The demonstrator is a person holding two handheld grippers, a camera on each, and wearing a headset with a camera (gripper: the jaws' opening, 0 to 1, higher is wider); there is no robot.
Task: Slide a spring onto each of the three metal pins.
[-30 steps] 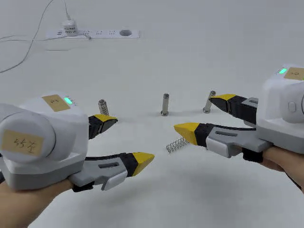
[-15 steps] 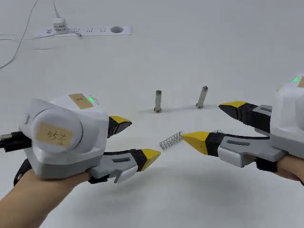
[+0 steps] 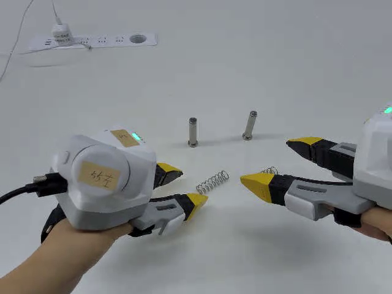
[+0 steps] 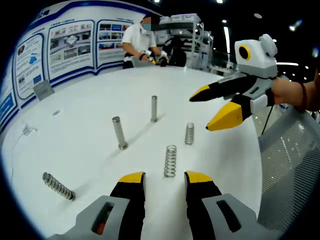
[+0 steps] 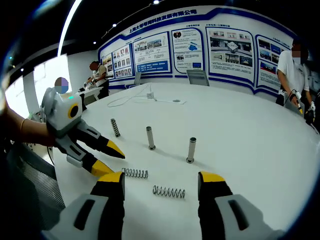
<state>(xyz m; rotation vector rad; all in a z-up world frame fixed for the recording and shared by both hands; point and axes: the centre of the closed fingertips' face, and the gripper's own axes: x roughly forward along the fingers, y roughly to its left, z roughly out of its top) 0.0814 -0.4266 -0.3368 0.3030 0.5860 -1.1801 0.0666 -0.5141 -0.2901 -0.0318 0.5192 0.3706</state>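
Smooth matte white table (image 3: 202, 67), white plastic power strip (image 3: 92, 41) at its far edge, blue-bordered posters (image 5: 195, 45) on the room wall. Shiny round steel: middle pin (image 3: 193, 131) and end pin (image 3: 249, 125) stand bare, third pin (image 5: 115, 127) wears a coil. Loose wire spring (image 3: 212, 182) lies flat just ahead of my left gripper (image 3: 190, 185) (jaws spread, empty); second spring (image 3: 268, 171) sits beside my right gripper (image 3: 271, 160), spread wide, empty.

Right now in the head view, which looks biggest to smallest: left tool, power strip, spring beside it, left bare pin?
Left tool (nearest camera)
power strip
spring and left bare pin look alike.
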